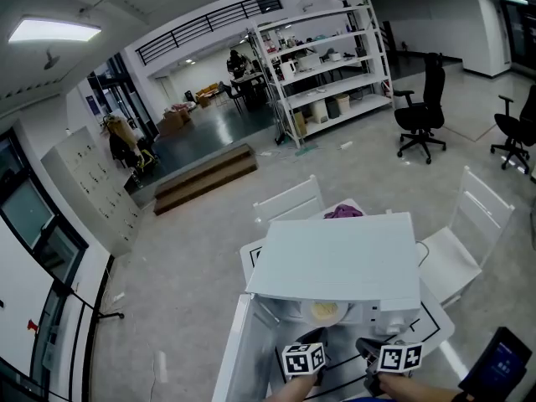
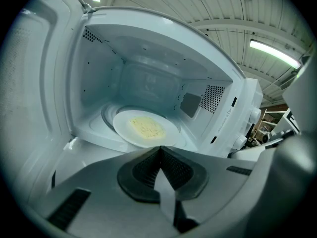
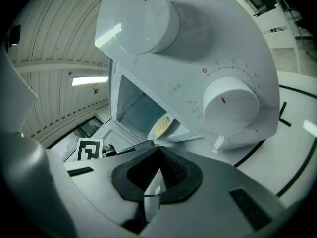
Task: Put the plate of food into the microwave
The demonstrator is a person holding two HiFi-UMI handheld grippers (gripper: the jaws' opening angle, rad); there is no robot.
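Note:
The white microwave (image 1: 335, 262) stands on the table with its door (image 1: 237, 350) swung open to the left. A white plate of yellow food (image 2: 144, 128) sits inside on the turntable and also shows as plate (image 1: 325, 311) and plate (image 3: 161, 126). My left gripper (image 2: 160, 148) is shut and empty, just outside the cavity mouth in front of the plate. My right gripper (image 3: 158, 150) is also shut and empty, low beside the control panel, under its two knobs (image 3: 230, 103). Both grippers, left (image 1: 311, 352) and right (image 1: 374, 357), hang at the microwave's front.
White chairs (image 1: 289, 201) stand behind and to the right of the table (image 1: 437, 325). A purple thing (image 1: 343, 212) lies behind the microwave. A dark phone-like device (image 1: 500, 365) sits at the lower right. Shelving and office chairs stand far off.

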